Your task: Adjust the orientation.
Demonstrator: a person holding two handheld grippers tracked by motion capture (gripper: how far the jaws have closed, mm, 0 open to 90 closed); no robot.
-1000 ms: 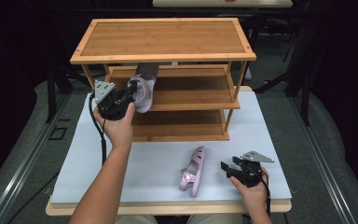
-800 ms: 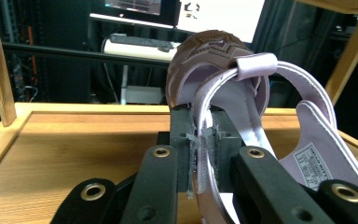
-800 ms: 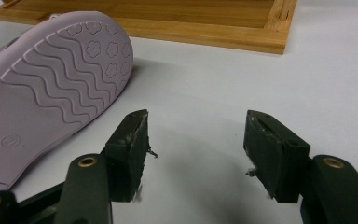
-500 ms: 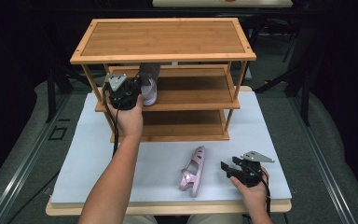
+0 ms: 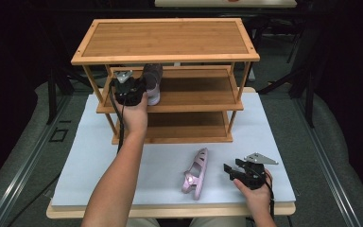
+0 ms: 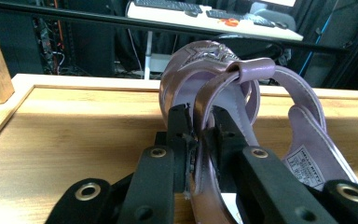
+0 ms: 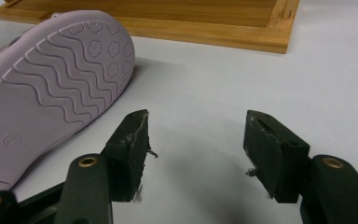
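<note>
The left claw (image 6: 200, 140) is clamped on the heel strap of a pale purple child's sandal (image 5: 152, 82), holding it by that thin loop so the sole can meet the middle shelf of the three-tier bamboo shoe rack (image 5: 170, 56); whether the sole already rests on the shelf board cannot be told from these views. The right claw (image 5: 233, 171) stands spread and empty low over the white-covered table (image 5: 90, 142), just beside the matching pink-purple sandal (image 5: 196, 171) lying on its side, probably placed to grasp it next.
</note>
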